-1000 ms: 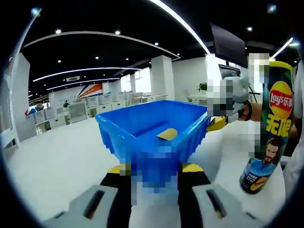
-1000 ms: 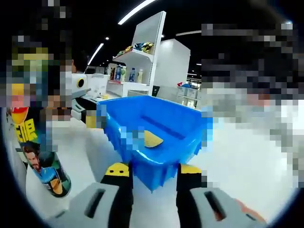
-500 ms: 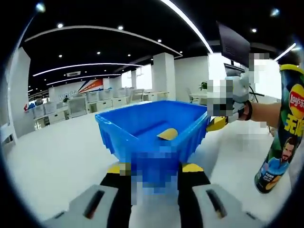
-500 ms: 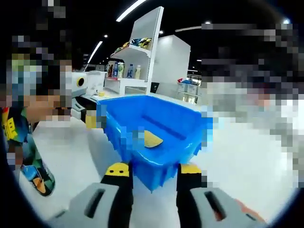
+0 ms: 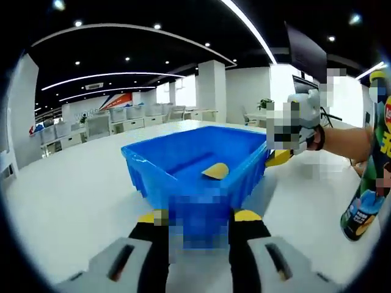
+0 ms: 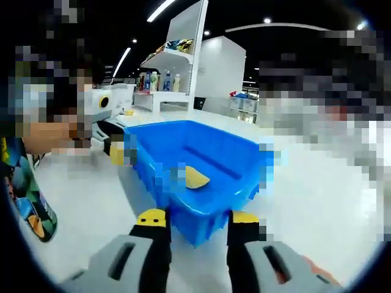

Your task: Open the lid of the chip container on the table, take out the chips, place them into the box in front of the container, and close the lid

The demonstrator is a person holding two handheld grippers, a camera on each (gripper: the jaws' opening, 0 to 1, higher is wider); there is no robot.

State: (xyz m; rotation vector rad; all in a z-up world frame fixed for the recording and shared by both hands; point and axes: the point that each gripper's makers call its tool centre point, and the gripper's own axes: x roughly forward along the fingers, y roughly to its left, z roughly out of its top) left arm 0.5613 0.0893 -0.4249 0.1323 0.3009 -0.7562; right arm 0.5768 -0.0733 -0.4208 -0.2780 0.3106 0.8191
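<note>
Landmark: blue box (image 5: 189, 168), sitting on the white table (image 5: 67, 207).

Left gripper view: the left gripper (image 5: 199, 221) has its two yellow-tipped jaws spread, one on each side of the box's near corner. A blurred patch covers the gap between them, so I cannot tell whether the tips touch the wall. One yellow chip (image 5: 215, 171) lies on the box floor, toward the far wall. The chip container (image 5: 369, 165) stands beside the box on the side where the other gripper enters, well apart from the rim, with bare tabletop between. The opposite side of the box is open white surface out to the table edge.

Right gripper view: the right gripper (image 6: 199, 219) is likewise spread, jaws straddling a near corner of the box (image 6: 201, 159); contact with the ribbed wall cannot be told. The chip (image 6: 195, 178) rests inside, near the closest wall. The container (image 6: 27, 201) sits past the box's far side, tilted in the picture, apart from the rim. The other gripper's yellow tip (image 6: 116, 152) lies at the box's far corner. Table (image 6: 317, 201) beyond the box is bare.
</note>
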